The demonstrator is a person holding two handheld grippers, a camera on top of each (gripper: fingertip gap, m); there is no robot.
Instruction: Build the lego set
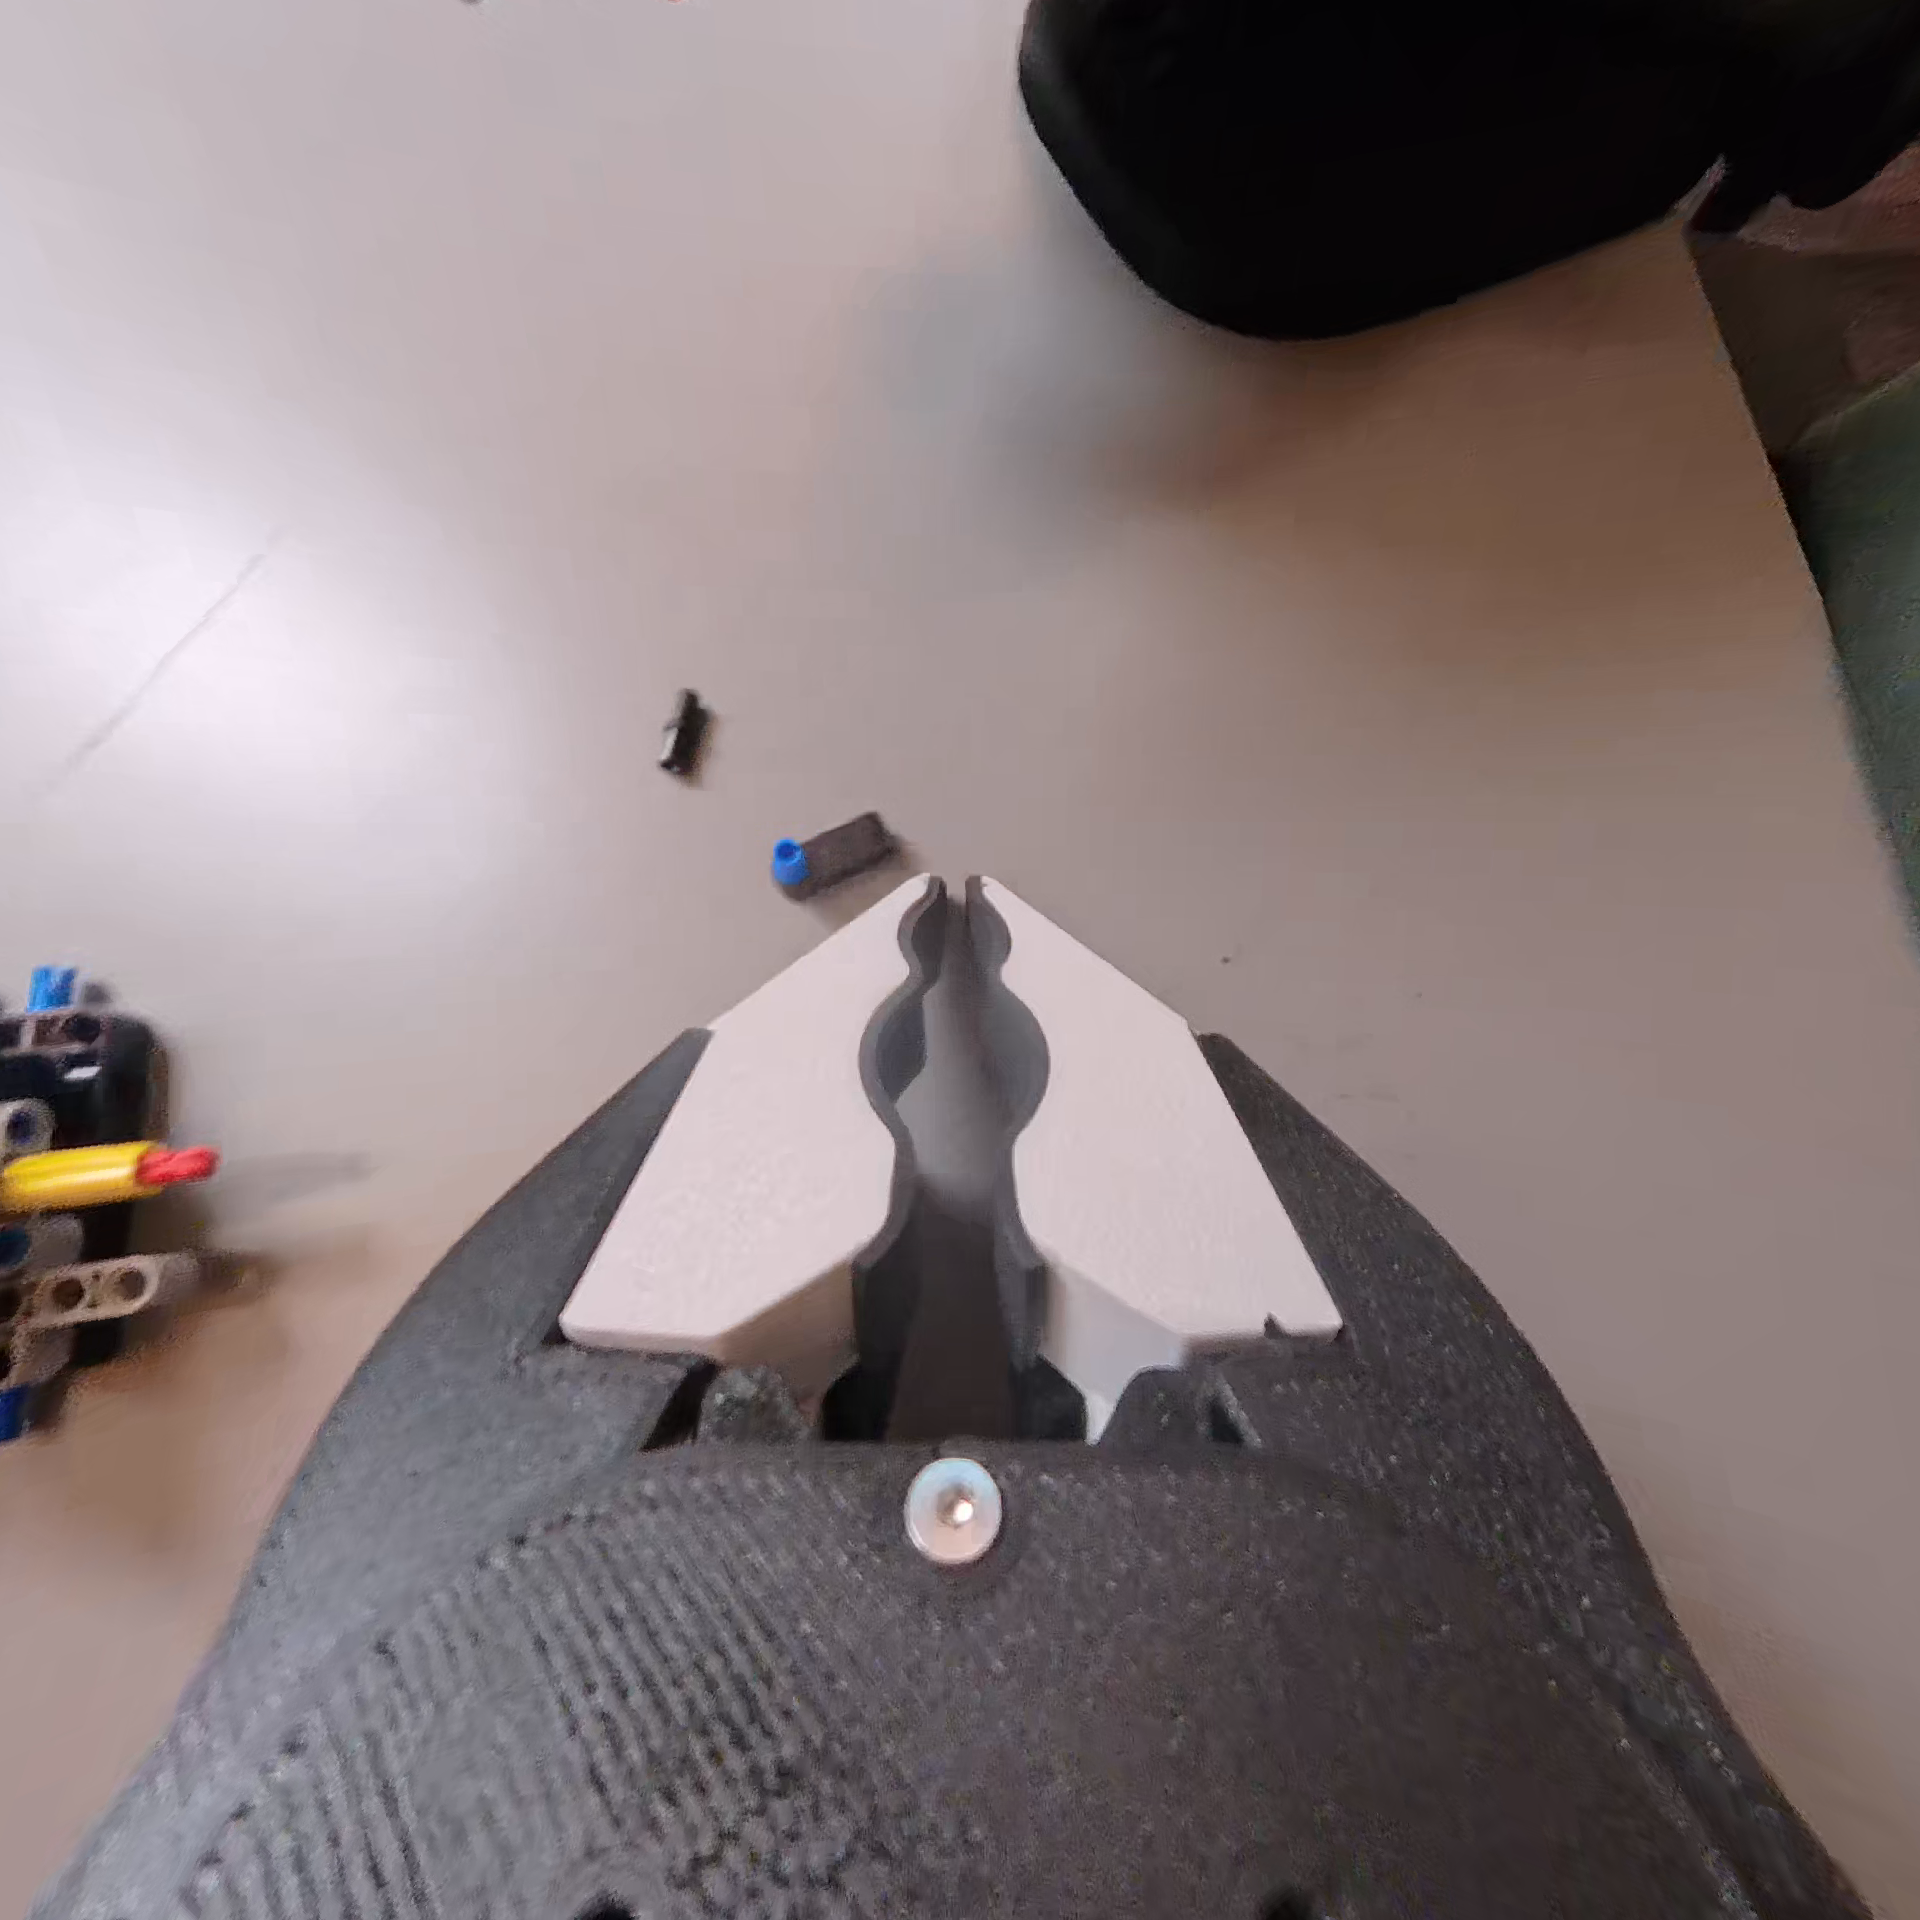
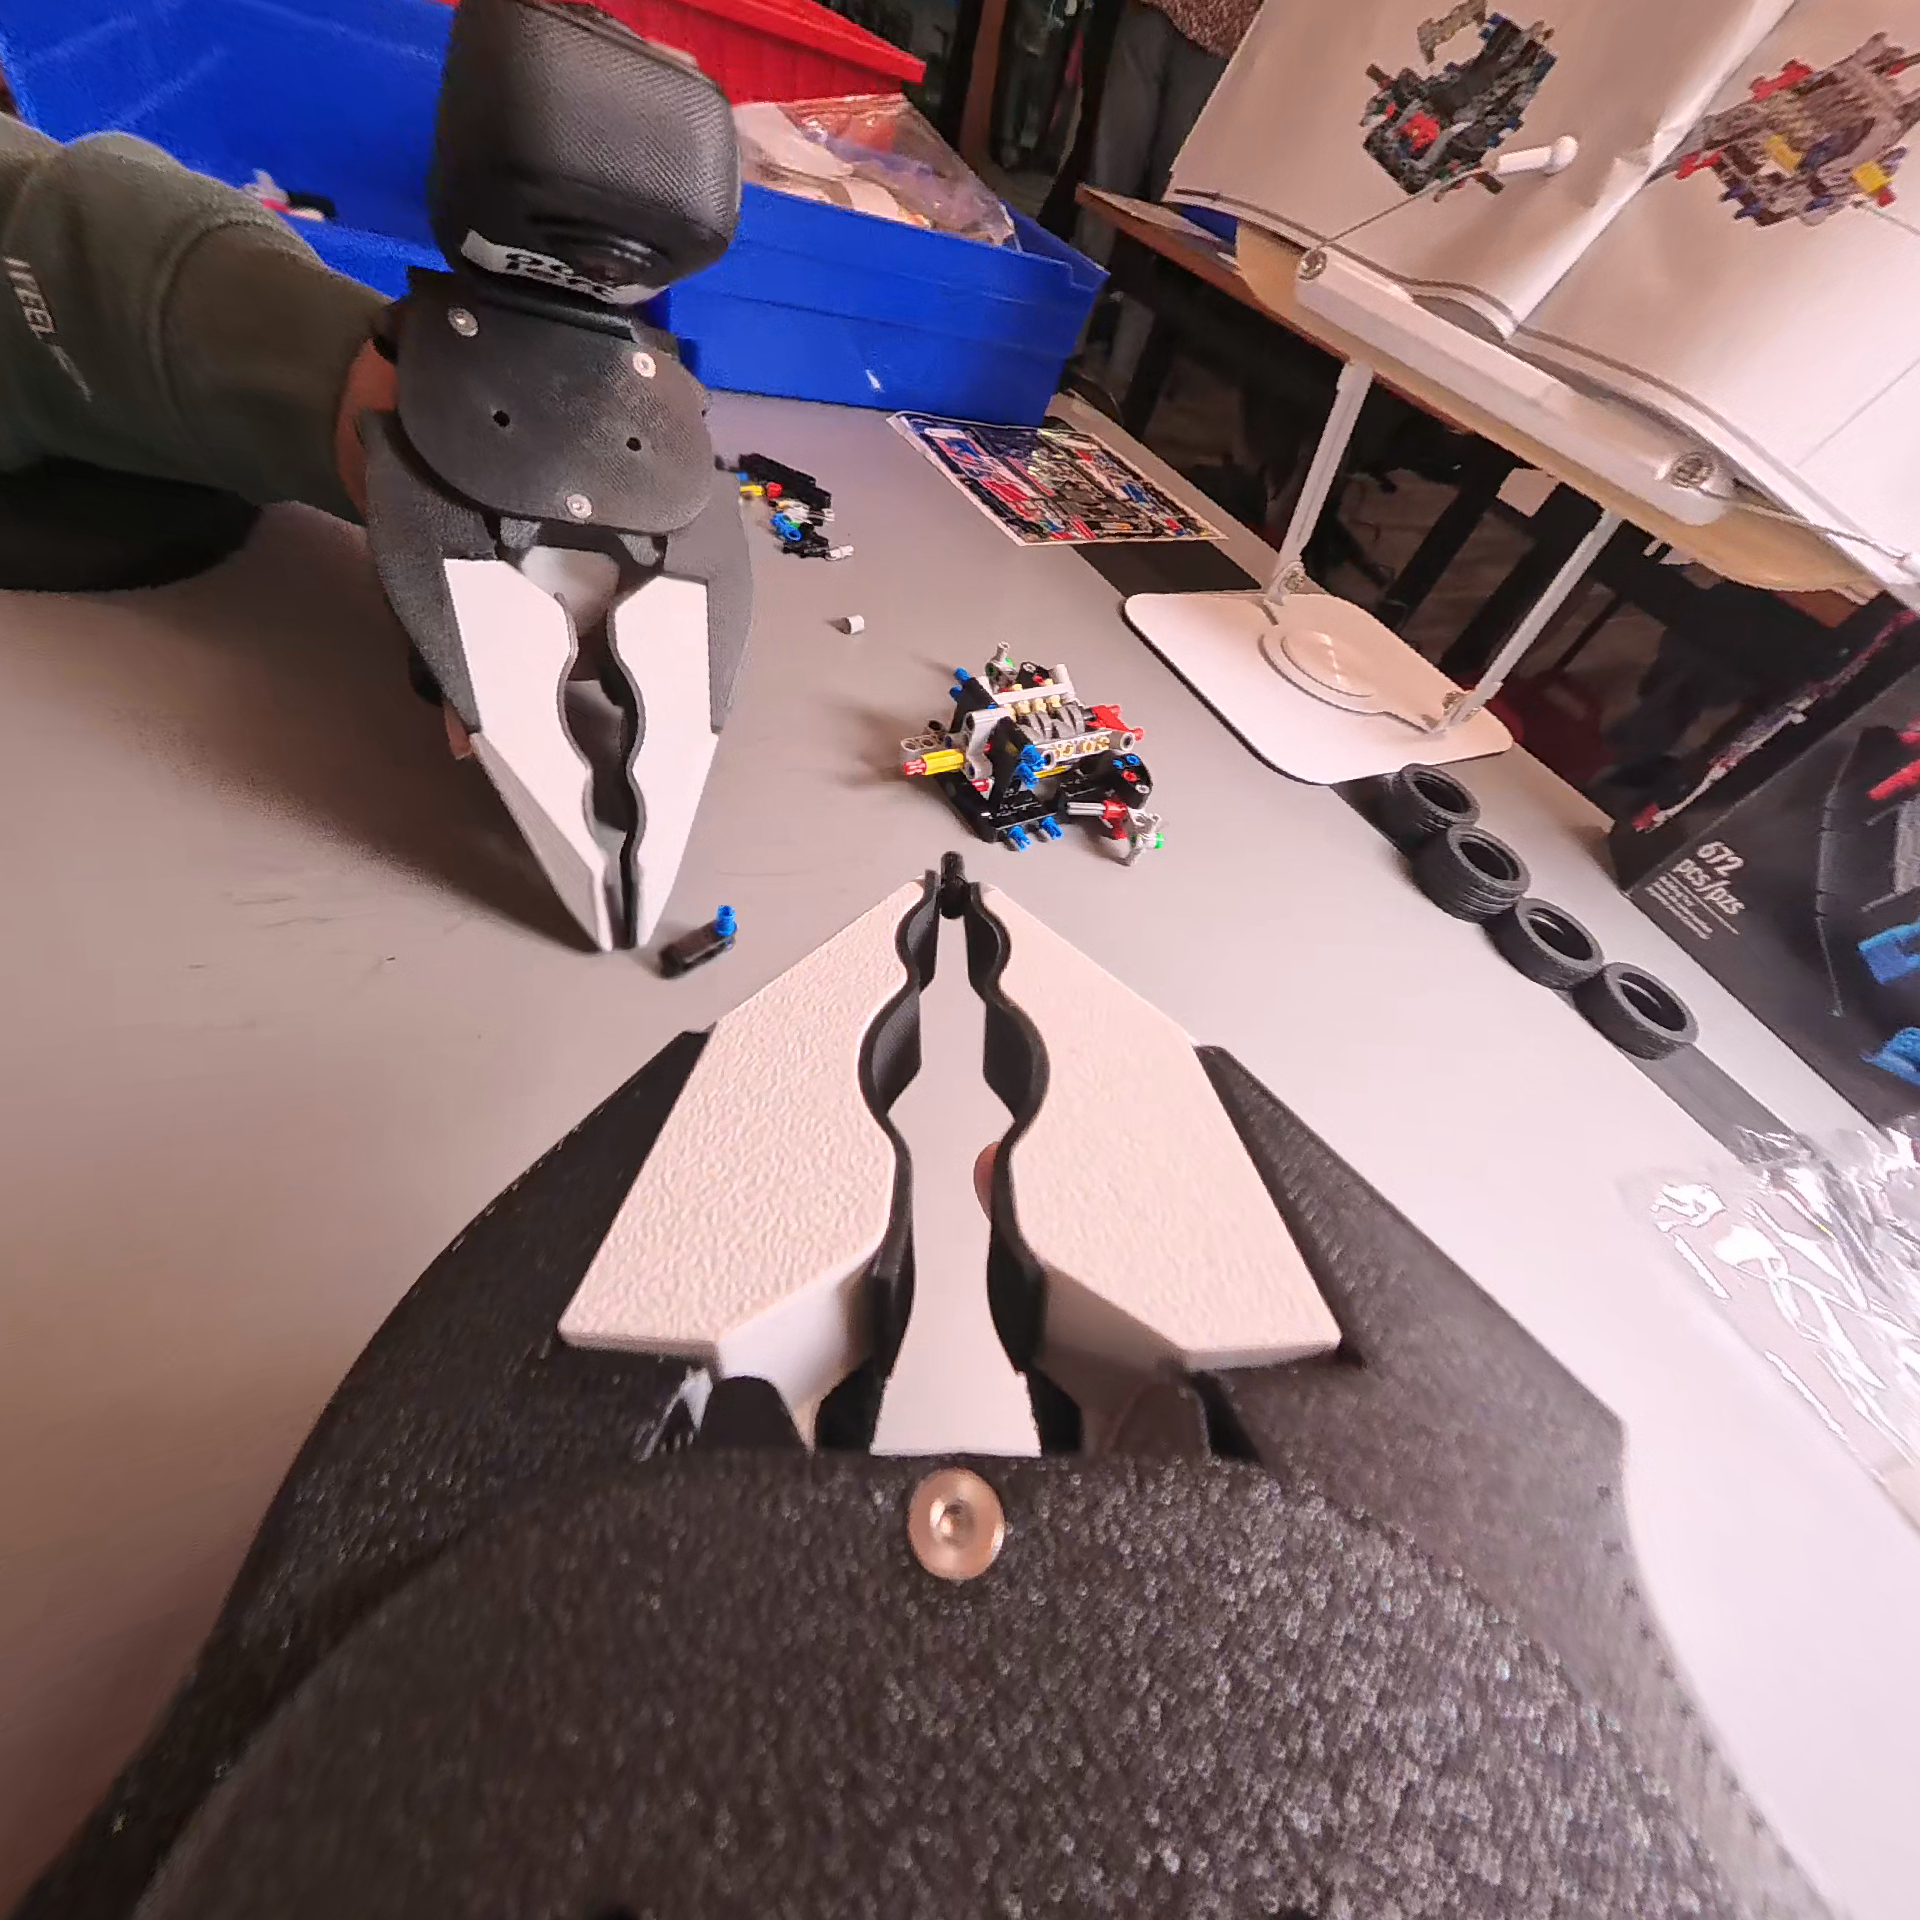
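The part-built lego model (image 2: 1029, 758) stands mid-table and shows at the left edge of the left wrist view (image 1: 73, 1174). A short black piece with a blue pin (image 1: 831, 854) lies on the table, just left of my left gripper (image 1: 956, 888). That gripper is shut and empty, tips down by the piece (image 2: 698, 940), as the right wrist view (image 2: 621, 935) shows. A small black pin (image 1: 681, 730) lies a little beyond the piece with nothing around it. My right gripper (image 2: 954, 896) has its jaws together, and the pin (image 2: 950, 868) shows just past its tips.
Several black tyres (image 2: 1538, 935) line the right side beside a dark box (image 2: 1818, 883). An open instruction book on a white stand (image 2: 1558, 208), a sticker sheet (image 2: 1049, 488), blue bins (image 2: 883, 301), loose small parts (image 2: 790, 499) and a plastic bag (image 2: 1808, 1247) surround the work area. A large black shape (image 1: 1351, 156) sits near the table edge. The grippers' ends are close to 12 cm from one another. Both grippers' tips are roughly 15 cm from the part-built lego model (image 2: 1029, 758).
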